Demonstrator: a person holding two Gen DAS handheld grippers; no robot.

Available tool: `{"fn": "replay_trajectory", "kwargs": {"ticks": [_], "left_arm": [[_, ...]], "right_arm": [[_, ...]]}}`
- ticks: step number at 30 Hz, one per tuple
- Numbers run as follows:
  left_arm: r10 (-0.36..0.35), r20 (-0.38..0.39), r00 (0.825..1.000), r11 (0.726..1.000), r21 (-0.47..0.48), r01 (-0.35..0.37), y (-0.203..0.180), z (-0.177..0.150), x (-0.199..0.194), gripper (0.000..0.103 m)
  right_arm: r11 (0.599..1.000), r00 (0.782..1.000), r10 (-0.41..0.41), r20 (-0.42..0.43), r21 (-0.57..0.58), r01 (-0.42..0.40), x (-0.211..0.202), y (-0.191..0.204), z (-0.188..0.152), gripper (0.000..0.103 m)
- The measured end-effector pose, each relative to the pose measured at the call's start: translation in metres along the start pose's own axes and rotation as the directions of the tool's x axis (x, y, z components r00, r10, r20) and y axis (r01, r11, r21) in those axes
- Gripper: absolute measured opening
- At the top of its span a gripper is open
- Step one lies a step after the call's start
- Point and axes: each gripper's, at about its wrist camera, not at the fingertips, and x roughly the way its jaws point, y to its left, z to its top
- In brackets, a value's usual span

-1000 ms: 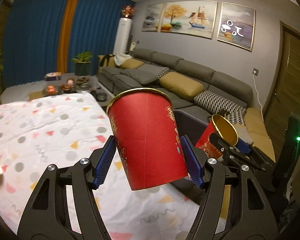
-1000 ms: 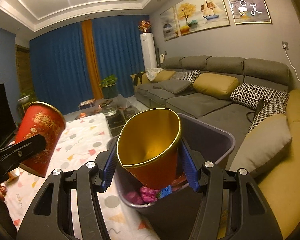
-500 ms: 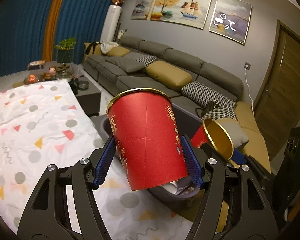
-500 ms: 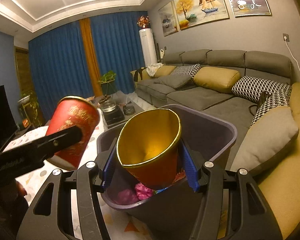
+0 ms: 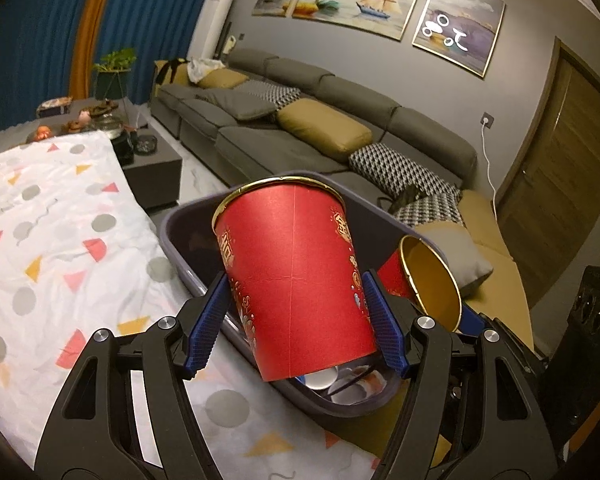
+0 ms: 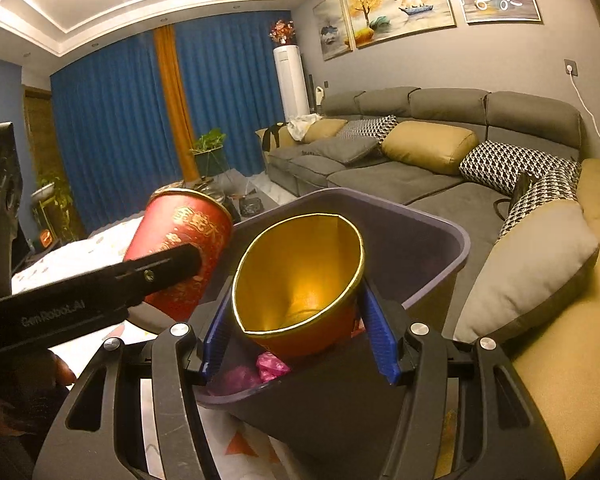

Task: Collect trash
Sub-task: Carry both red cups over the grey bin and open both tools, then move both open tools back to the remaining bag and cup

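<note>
My left gripper is shut on a red paper cup with a gold rim, held upright and slightly tilted over the near rim of a dark purple trash bin. Just to its right, the second red cup shows its gold inside. My right gripper is shut on that cup, squeezing its mouth into an oval above the bin. In the right wrist view the left gripper's finger and its cup are at the left. Pink wrappers and white scraps lie inside the bin.
A table with a white cloth of coloured shapes borders the bin on the left. A long grey sofa with cushions runs behind and to the right. A low dark coffee table stands beyond, and a black speaker is at far right.
My left gripper has carried its red cup rightward and down, from above the cloth to over the bin beside the other cup. The right gripper sank slightly with its cup.
</note>
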Motion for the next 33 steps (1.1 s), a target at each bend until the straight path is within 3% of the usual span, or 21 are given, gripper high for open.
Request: {"fn": "replay_trajectory", "kwargs": {"ticks": [14, 19, 26, 29, 33], "left_arm": [[-0.017, -0.045, 0.999, 0.999, -0.028, 0.016, 0.003, -0.004, 0.012, 0.067], [0.018, -0.016, 1.000, 0.998, -0.052, -0.019, 0.012, -0.004, -0.001, 0.084], [0.153, 0.061, 0.986, 0.984, -0.104, -0.146, 0.034, -0.012, -0.052, 0.096], [0.228, 0.091, 0.969, 0.969, -0.114, -0.217, 0.039, -0.018, -0.081, 0.097], [0.337, 0.116, 0.934, 0.938, -0.123, -0.324, 0.046, -0.032, -0.124, 0.097]], "right_arm": [[1.000, 1.000, -0.013, -0.025, -0.002, 0.013, 0.002, 0.003, -0.005, 0.060], [1.000, 0.999, -0.024, -0.026, -0.004, 0.024, 0.001, 0.007, -0.004, 0.066], [0.999, 0.999, -0.033, -0.009, 0.002, 0.033, -0.010, 0.008, -0.002, 0.074], [0.999, 0.999, -0.040, 0.008, -0.011, 0.040, -0.020, 0.016, -0.001, 0.076], [0.999, 0.999, -0.035, 0.032, -0.022, 0.035, -0.037, 0.028, 0.001, 0.079]]}}
